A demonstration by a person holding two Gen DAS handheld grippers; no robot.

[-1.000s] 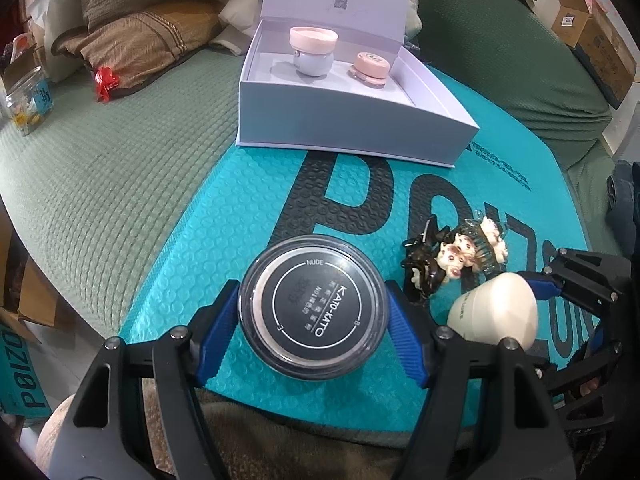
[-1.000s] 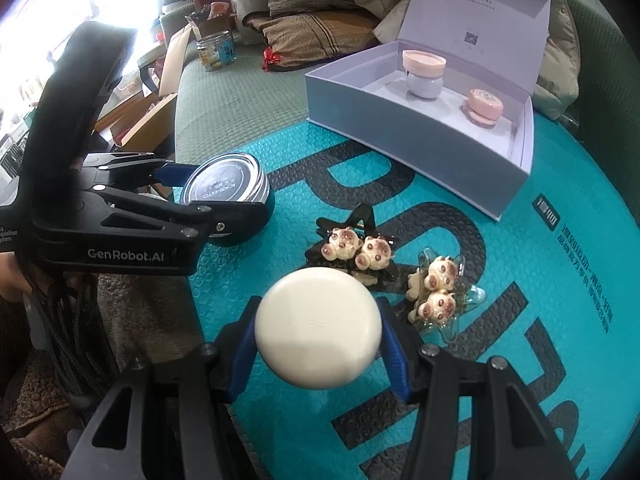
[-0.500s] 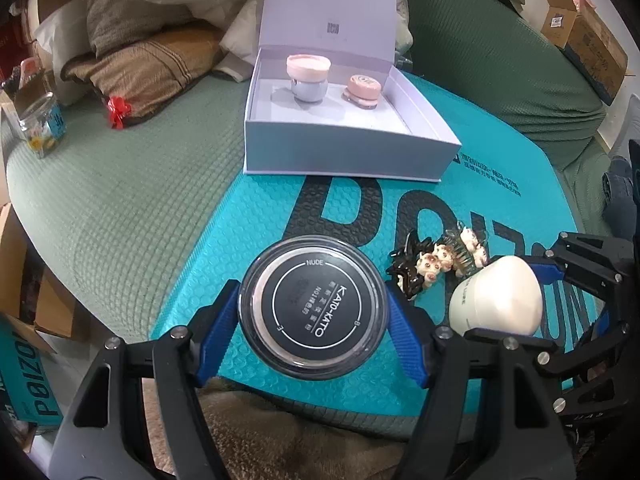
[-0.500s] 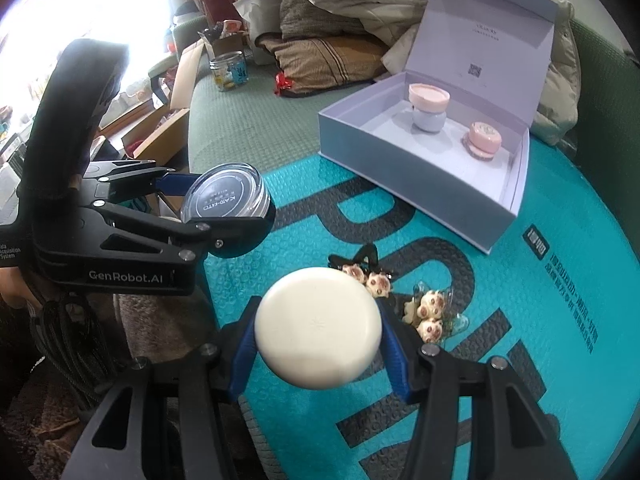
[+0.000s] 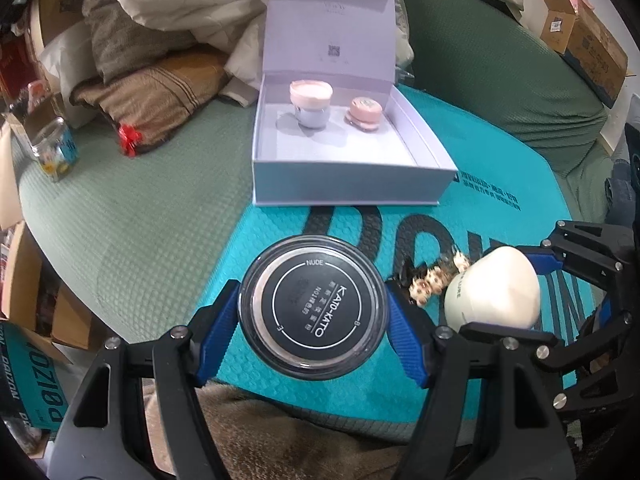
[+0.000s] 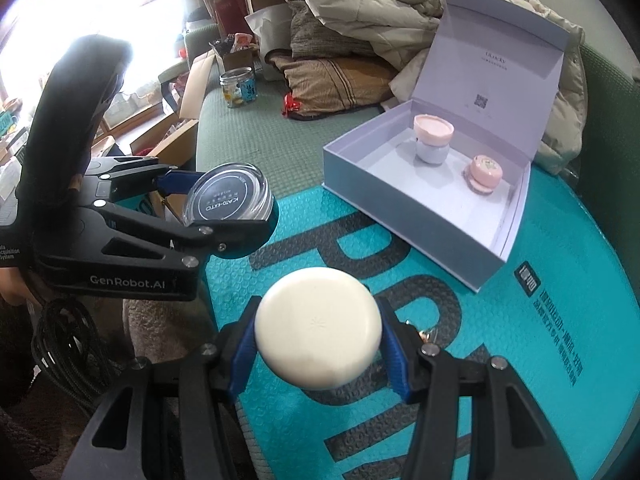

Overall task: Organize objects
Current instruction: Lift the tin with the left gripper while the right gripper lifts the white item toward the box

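My left gripper (image 5: 314, 312) is shut on a round black-lidded Kato-Kato jar (image 5: 314, 306), held above the teal mat; the jar also shows in the right wrist view (image 6: 230, 200). My right gripper (image 6: 318, 334) is shut on a cream-white round jar (image 6: 318, 330), seen in the left wrist view (image 5: 494, 294) too. An open lavender gift box (image 5: 344, 190) (image 6: 416, 216) stands ahead on the mat, holding a pink-lidded jar (image 5: 311, 104) (image 6: 433, 140) and a small pink compact (image 5: 364, 114) (image 6: 484, 174). Bear hair clips (image 5: 432, 278) lie on the mat, mostly hidden.
The teal bubble mat (image 5: 500, 216) lies on a green-covered bed (image 5: 120, 208). Pillows and bedding (image 5: 152, 68) pile up behind. A glass jar (image 5: 54, 148) stands far left. Cardboard boxes (image 5: 580, 32) sit at the far right.
Both grippers have lifted higher with their jars. The box and hair clips look smaller and farther below; the clips are now mostly hidden behind the cream jar.
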